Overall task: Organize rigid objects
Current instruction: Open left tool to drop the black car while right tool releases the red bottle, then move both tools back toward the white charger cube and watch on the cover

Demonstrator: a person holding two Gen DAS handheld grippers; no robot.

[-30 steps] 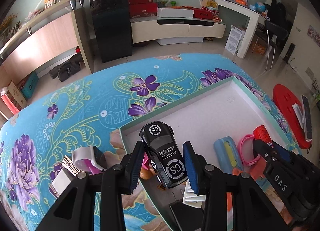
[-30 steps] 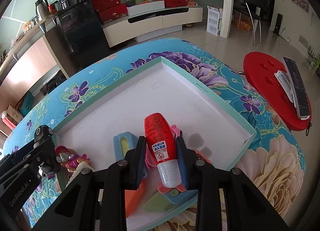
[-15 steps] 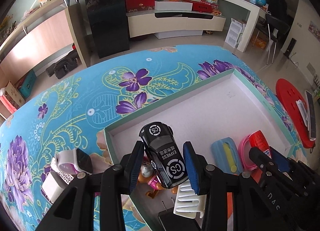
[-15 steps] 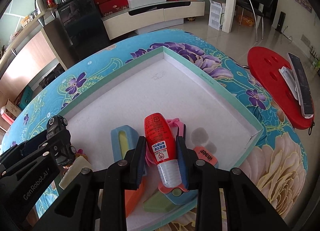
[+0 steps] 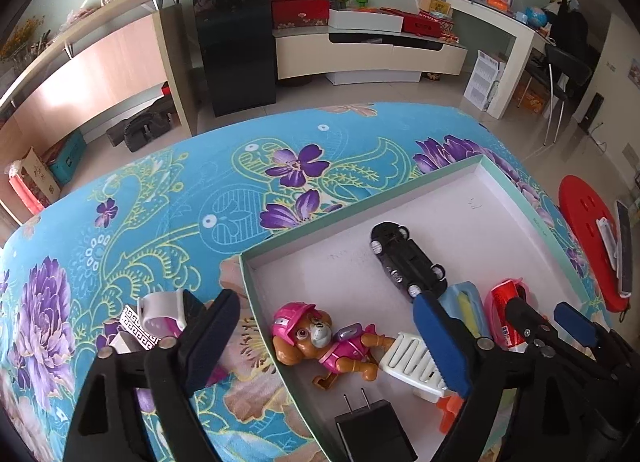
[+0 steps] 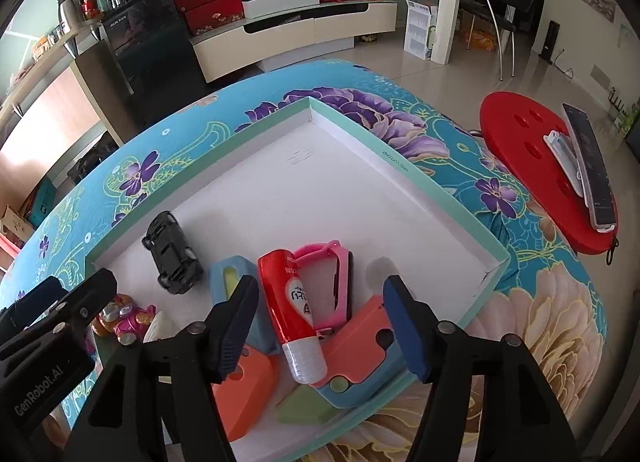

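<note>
With both jaws opening and nothing gripped, left hand-held gripper [image 5: 336,346] nearer the watch [image 5: 162,312] left outside the box [image 5: 404,191], lying off its left finger. Car [image 5: 406,262] upside down inside; right hand-held gripper [image 6: 322,332] straddling released tube [image 6: 294,312], pointing away.

The left gripper's arm [image 6: 44,358] is showing the white words "GenRobot.AI". The green rim of the box [image 6: 394,161] is showing tiny print like "28x22x11.5cm". The red bottle [image 6: 294,312] is showing white letters too small to read.
</note>
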